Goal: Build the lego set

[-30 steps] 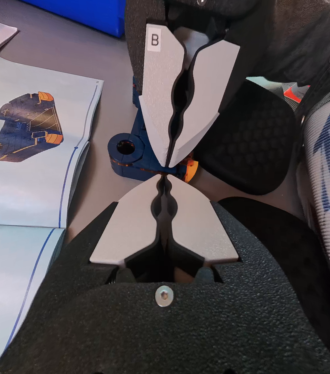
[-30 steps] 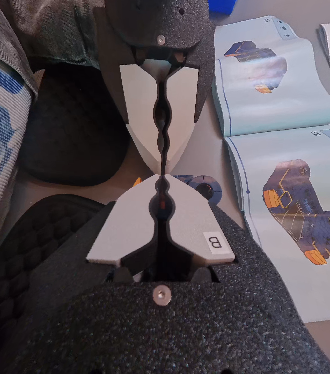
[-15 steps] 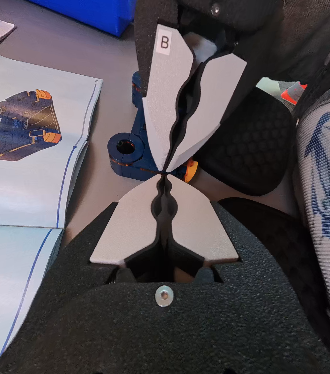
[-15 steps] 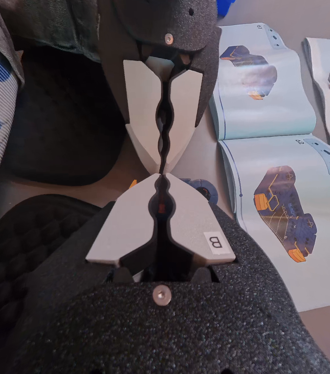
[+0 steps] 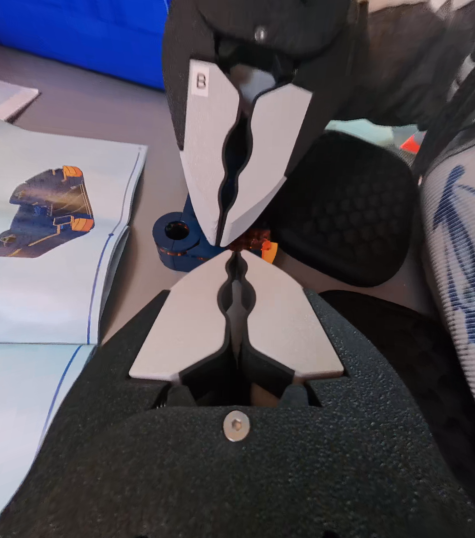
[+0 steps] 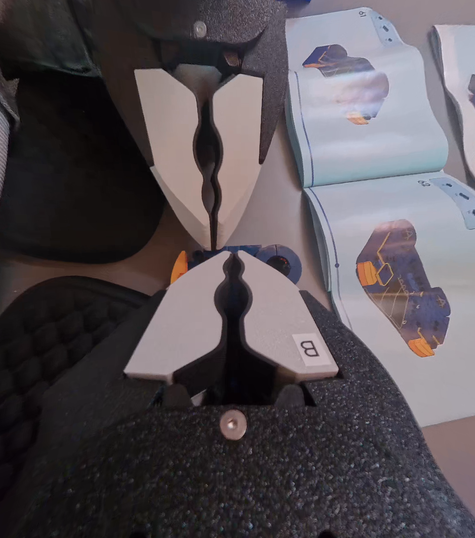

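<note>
Grey, pointed fingers of the two hand-held grippers meet tip to tip over a dark blue lego model with orange parts point(image 5: 185, 247), which lies on the grey tabletop point(image 5: 84, 110). The left gripper point(image 5: 234, 254) has its fingers drawn together, the tips all but touching; whether they pinch a piece is too hidden to tell. Facing it from the far side, the right gripper point(image 5: 219, 243) comes down at a tilt, its fingers likewise closed to a thin wavy slit, the tips resting right at a reddish-orange part of the model. In the right wrist view the same model point(image 6: 277, 262) peeks out just beyond the right gripper point(image 6: 232, 256), with a round blue ring to the right of the tips and an orange piece to the left. An open pale blue instruction booklet point(image 5: 41, 262) lies left of the left gripper, near the model. A blue bin point(image 5: 70, 35) stands beyond it. Black honeycomb-textured pads point(image 5: 344, 209) sit to the right of the left gripper, beside a white and blue striped sleeve point(image 5: 469, 262)
</note>
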### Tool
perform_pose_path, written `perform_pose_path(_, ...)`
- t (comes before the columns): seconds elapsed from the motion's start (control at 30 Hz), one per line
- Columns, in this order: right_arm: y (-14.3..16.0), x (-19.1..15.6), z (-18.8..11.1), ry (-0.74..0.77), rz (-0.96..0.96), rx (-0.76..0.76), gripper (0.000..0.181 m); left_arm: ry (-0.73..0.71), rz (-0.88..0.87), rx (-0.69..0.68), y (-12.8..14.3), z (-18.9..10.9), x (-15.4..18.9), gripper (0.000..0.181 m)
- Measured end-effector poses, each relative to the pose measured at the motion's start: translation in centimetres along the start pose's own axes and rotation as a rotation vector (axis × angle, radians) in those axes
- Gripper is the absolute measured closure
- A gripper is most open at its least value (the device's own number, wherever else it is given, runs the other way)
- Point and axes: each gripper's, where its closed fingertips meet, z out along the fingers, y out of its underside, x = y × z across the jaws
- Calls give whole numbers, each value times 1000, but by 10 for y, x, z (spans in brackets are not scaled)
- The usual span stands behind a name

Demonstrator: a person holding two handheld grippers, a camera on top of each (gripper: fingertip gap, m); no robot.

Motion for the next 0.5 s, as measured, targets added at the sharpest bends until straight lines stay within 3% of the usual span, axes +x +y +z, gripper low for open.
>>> perform_pose_path(0.5,1,1,2,-21,39,-1,181,-57,18,-63,0,3,-1,181)
